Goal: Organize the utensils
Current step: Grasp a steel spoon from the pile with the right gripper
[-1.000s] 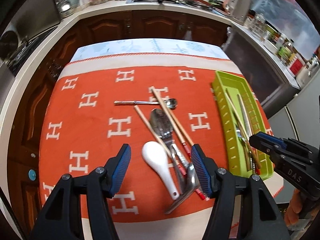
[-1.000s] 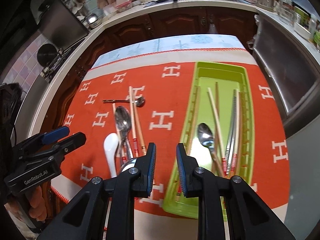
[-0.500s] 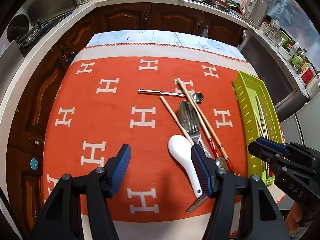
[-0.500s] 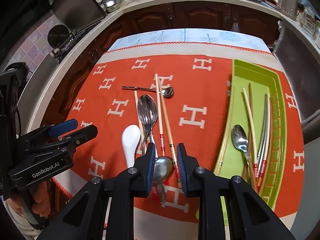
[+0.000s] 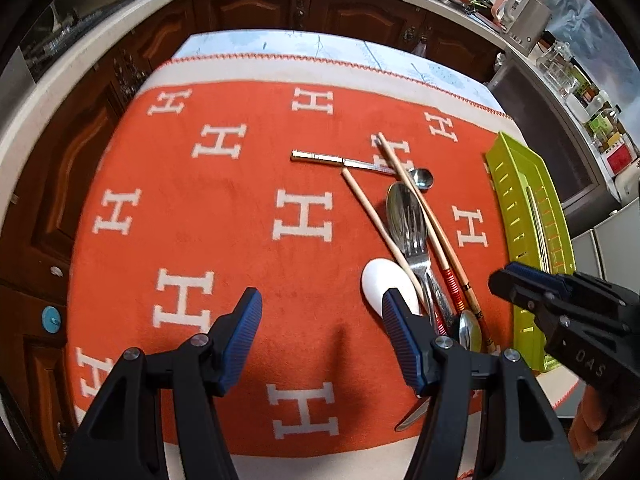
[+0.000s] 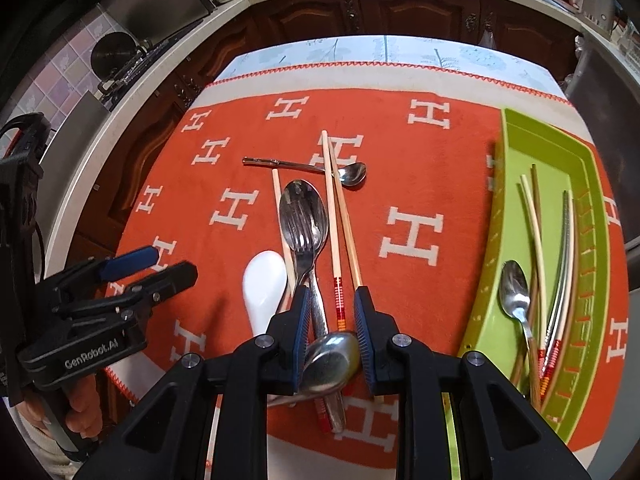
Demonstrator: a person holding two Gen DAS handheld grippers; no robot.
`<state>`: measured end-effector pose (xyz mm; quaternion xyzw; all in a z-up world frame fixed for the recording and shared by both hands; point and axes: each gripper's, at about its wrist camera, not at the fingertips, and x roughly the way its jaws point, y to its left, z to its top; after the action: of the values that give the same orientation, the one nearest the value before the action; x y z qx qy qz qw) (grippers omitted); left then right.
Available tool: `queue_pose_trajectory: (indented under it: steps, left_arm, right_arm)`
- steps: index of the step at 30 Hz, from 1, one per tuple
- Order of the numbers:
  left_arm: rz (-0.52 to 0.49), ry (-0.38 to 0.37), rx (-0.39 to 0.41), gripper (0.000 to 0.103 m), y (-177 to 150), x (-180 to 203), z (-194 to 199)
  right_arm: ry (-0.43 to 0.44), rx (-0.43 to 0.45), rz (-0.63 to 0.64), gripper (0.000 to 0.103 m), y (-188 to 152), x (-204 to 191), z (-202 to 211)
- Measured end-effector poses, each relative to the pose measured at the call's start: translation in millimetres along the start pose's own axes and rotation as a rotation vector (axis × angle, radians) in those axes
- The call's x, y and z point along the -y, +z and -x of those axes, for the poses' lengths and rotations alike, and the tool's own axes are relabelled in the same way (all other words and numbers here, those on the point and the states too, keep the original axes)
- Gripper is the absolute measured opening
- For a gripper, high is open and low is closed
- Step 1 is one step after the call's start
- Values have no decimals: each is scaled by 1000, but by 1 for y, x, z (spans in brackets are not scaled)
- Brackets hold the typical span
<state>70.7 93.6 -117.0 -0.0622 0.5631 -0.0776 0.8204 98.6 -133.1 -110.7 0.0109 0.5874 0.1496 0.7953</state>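
1. Step in hand, as I judge it: picking the next utensil from the pile on the orange H-patterned cloth.
2. My right gripper hangs narrowly parted over a steel spoon bowl; contact unclear.
3. My left gripper is released, empty.
4. Next: pinch the spoon, carry it to the green slotted plastic tray.

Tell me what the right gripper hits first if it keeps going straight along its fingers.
Most likely the metal spoon bowl lying between the right gripper's open fingers, atop the red-banded chopsticks. Depth is unclear, so I cannot tell how close it is.
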Motion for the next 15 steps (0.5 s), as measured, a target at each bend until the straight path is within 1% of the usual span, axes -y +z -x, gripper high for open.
queue_pose_trajectory:
  steps: [3,8,12,15]
  left_arm:
    - [18,-43,-27,61,-2,-5,-10]
    - [18,-105,-60,61,-6,-5,-21]
    - [6,-214,-127,61,-10,6,-32]
    - [7,-275,-179,60,-14,15,-43]
  right_arm:
    - [-4,-11,-2,23,7,2,-11]
    - [-5,-43,-11,23,18,9,-29]
    - [2,-66,-34,23,23,15,-40]
    - [13,-70,-42,23,22,16,-43]
